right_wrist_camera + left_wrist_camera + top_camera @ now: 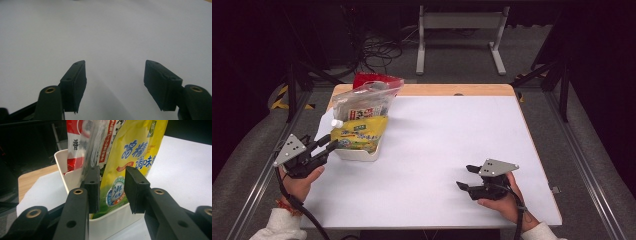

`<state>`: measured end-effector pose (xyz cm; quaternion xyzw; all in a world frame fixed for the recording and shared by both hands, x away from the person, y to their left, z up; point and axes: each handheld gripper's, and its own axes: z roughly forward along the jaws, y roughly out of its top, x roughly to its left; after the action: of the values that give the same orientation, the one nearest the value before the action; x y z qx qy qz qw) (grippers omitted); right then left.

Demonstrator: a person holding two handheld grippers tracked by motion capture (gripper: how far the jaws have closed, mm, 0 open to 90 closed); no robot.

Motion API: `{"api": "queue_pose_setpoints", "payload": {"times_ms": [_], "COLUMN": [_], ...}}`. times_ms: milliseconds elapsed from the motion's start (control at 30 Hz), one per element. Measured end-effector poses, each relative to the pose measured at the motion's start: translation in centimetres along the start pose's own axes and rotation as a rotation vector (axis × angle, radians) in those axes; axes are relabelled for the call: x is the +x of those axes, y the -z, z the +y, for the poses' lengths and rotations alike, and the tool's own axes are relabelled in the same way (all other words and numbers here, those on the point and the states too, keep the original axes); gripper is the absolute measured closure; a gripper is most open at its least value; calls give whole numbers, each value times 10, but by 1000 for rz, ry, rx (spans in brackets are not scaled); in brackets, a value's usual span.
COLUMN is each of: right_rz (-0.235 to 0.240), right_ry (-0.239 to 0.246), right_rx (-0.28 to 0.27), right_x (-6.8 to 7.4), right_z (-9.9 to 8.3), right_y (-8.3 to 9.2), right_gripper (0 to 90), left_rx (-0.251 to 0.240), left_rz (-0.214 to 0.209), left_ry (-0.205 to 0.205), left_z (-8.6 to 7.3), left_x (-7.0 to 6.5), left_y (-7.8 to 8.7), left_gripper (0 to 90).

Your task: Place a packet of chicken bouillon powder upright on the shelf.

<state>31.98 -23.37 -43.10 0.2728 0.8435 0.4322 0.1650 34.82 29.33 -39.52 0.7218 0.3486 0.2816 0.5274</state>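
A white bin (357,153) at the table's left holds upright pouches: a yellow one (360,132) in front, a clear bag (362,102) and a red one (368,78) behind. My left gripper (329,141) hovers open just left of the bin's near corner. In the left gripper view its jaws frame the yellow pouch (136,155) and the bin (110,222) without touching them. My right gripper (465,176) sits low over the white table (437,145) at the front right, open, with nothing between its jaws. The right gripper view (115,82) looks onto bare white surface.
A wooden strip (452,90) edges the table's far side. Beyond it stand a white metal frame (459,30) and floor cables (379,50). Black tripod legs (557,75) flank the table.
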Motion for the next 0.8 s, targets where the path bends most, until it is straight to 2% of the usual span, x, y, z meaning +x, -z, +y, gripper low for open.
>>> {"api": "queue_pose_setpoints", "payload": {"times_ms": [333, 367, 400, 533, 600, 667, 800], "right_rz": [-13, -17, -20, -24, -24, -22, -29], "right_ry": [10, 11, 12, 14, 14, 15, 19], "right_rx": [-3, -3, -2, -2, -2, -1, -1], "right_x": [0, -1, -1, -1, -1, -1, -1], "right_z": [1, 1, 1, 1, 1, 1, 1], "right_y": [2, 3, 3, 4, 4, 4, 5], "right_gripper": [342, 342, 342, 342, 342, 342, 342], "left_rx": [-3, 3, 3, 0, 2, 22, 30], "left_rz": [13, 23, 23, 18, 3, -4, -18], "left_ry": [3, -3, -3, -6, 10, -8, -14], "left_z": [-3, -3, -3, -4, -7, -9, -9], "left_x": [-14, -17, -17, -20, -24, -27, -31], "left_y": [5, 6, 6, 9, 10, 8, 6], "left_gripper": [545, 495, 487, 455, 443, 442, 434]}}
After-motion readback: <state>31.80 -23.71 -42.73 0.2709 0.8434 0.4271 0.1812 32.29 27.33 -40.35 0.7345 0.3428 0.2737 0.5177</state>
